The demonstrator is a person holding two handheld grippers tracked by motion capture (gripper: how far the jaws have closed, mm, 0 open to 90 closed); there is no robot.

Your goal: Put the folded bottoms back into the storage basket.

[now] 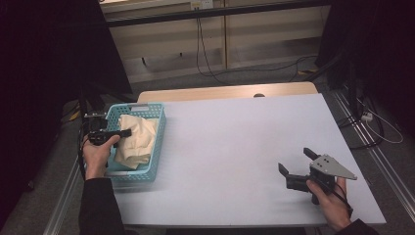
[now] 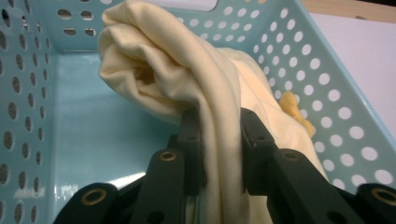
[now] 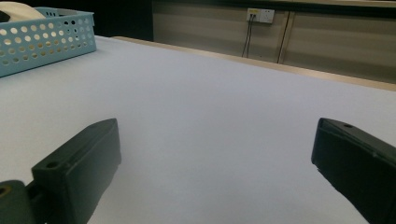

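A pale yellow cloth point(image 1: 135, 139) lies bunched in a light blue perforated basket point(image 1: 160, 147) at the table's left edge. My left gripper point(image 1: 126, 132) reaches into the basket from the left, shut on a fold of that cloth point(image 2: 154, 65); the fabric is pinched between the two black jaws, one fingertip point(image 2: 190, 133) pressing on each side. My right gripper point(image 1: 295, 160) rests low over the white table near the front right, open with nothing between its fingers point(image 3: 88, 154).
The white table point(image 1: 235, 142) stretches wide between the basket and the right hand. The basket point(image 3: 46, 42) stands far left in the right gripper view. Cables and a wall panel lie beyond the table's far edge.
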